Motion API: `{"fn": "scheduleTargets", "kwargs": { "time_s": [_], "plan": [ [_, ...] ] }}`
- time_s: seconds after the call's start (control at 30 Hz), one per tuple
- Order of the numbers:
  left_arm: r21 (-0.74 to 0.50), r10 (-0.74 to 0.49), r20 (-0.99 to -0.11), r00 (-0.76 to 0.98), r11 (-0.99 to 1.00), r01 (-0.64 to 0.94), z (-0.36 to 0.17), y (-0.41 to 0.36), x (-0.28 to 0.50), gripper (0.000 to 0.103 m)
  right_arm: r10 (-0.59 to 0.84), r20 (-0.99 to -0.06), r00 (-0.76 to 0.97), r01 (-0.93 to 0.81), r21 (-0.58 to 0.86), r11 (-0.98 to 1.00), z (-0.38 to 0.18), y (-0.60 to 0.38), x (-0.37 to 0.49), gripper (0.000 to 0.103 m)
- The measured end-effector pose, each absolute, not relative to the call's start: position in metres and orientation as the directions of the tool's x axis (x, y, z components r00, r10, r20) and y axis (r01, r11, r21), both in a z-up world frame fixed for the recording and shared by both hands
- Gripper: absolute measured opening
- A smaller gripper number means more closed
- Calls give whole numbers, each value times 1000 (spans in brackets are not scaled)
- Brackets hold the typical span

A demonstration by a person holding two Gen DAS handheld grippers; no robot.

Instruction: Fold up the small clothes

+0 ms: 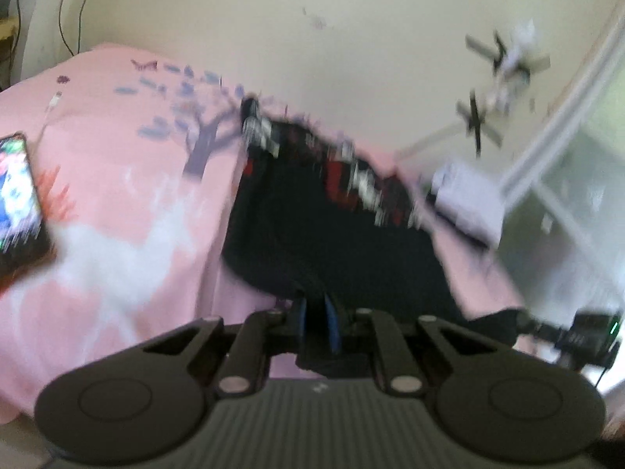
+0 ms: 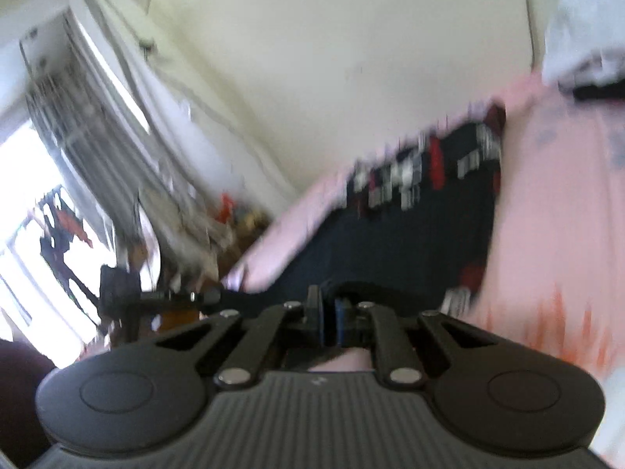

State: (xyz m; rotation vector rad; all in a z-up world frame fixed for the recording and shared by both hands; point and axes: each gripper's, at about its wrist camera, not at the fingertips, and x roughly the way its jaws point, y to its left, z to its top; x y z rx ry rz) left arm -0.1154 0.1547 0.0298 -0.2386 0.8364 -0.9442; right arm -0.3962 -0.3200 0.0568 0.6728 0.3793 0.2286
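A small dark garment (image 1: pixel 332 234) with a red, white and black checked band along its far edge lies on the pink bedsheet (image 1: pixel 117 164). My left gripper (image 1: pixel 315 312) is shut on the garment's near edge. In the right wrist view the same garment (image 2: pixel 410 242) stretches away over the sheet (image 2: pixel 547 215). My right gripper (image 2: pixel 330 312) is shut on another part of the near edge. The right gripper's body also shows at the right edge of the left wrist view (image 1: pixel 578 332). Both views are blurred by motion.
A lit phone (image 1: pixel 17 203) with a white cable (image 1: pixel 52 103) lies on the sheet at the left. A cream wall (image 1: pixel 351 39) runs behind the bed. A white box (image 1: pixel 468 199) sits by the bed's right end. A window (image 2: pixel 47 234) and clutter (image 2: pixel 234 226) are on the right gripper's left.
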Motion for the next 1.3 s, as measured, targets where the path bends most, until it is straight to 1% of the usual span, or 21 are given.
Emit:
{"fn": "scheduleTargets", "kwargs": {
  "time_s": [0.1, 0.17, 0.2, 0.23, 0.27, 0.37, 0.4, 0.43, 0.5, 0.57, 0.6, 0.63, 0.8, 0.87, 0.9, 0.93, 0.97, 1.0, 1.03, 1.17, 1.3],
  "plan": [
    [-557, -801, -485, 351, 592, 582, 46, 126, -70, 10, 238, -236, 942, -30, 648, 761, 73, -348, -356, 7],
    [-564, -778, -478, 408, 628, 537, 49, 98, -39, 17, 133, -260, 956, 74, 656, 752, 72, -368, -320, 10],
    [-551, -756, -495, 428, 654, 519, 47, 85, -27, 37, 77, -292, 953, 135, 639, 758, 68, -374, -303, 25],
    [-521, -716, -531, 454, 698, 492, 44, 73, -17, 53, 23, -336, 942, 200, 612, 765, 63, -379, -290, 63],
    [-503, -686, -554, 471, 727, 467, 39, 66, -14, 54, -37, -393, 919, 282, 587, 759, 57, -382, -282, 74],
    [-497, -706, -552, 445, 706, 504, 27, 68, -19, 64, -12, -369, 929, 248, 602, 759, 44, -379, -296, 75],
    [-474, -689, -556, 465, 722, 503, 24, 71, -22, 79, -13, -367, 930, 245, 594, 767, 43, -375, -302, 76],
    [-453, -671, -560, 486, 739, 498, 21, 73, -24, 85, -23, -373, 927, 250, 575, 779, 41, -371, -308, 75],
    [-422, -652, -570, 501, 755, 502, 16, 73, -26, 81, -21, -380, 925, 244, 551, 798, 38, -364, -314, 73],
    [-396, -638, -591, 495, 763, 510, 11, 66, -25, 63, -12, -401, 916, 243, 531, 812, 34, -356, -313, 60],
    [-370, -623, -612, 488, 771, 519, 6, 59, -25, 32, -2, -416, 909, 239, 518, 822, 32, -351, -309, 32],
    [-340, -602, -640, 478, 780, 526, 1, 54, -24, 8, -2, -444, 896, 249, 498, 830, 30, -349, -305, 5],
    [-238, -535, -690, 488, 804, 545, -5, 61, -41, 7, -46, -487, 872, 317, 491, 811, 24, -349, -318, 1],
    [-252, -538, -694, 478, 804, 539, -5, 70, -49, 8, -43, -507, 861, 324, 480, 815, 22, -347, -327, 3],
    [-260, -541, -691, 480, 805, 533, -4, 72, -50, 13, -56, -511, 858, 325, 455, 829, 23, -345, -329, 9],
    [-275, -548, -682, 484, 805, 525, -3, 75, -50, 20, -68, -499, 864, 316, 432, 845, 27, -344, -330, 33],
    [-289, -553, -669, 496, 808, 513, 1, 76, -47, 27, -93, -477, 874, 317, 415, 853, 33, -344, -331, 45],
    [-298, -559, -648, 518, 812, 502, 6, 77, -44, 43, -134, -442, 887, 329, 401, 855, 40, -345, -333, 50],
    [-307, -565, -619, 545, 813, 494, 12, 77, -42, 46, -155, -405, 901, 327, 402, 855, 47, -347, -333, 50],
    [-341, -639, -518, 569, 764, 548, 33, 49, -33, 46, -147, -344, 927, 283, 390, 876, 72, -340, -301, 54],
    [-279, -659, -504, 559, 736, 616, 24, 0, -25, 51, -112, -351, 930, 234, 329, 915, 67, -318, -250, 78]
  ]
}}
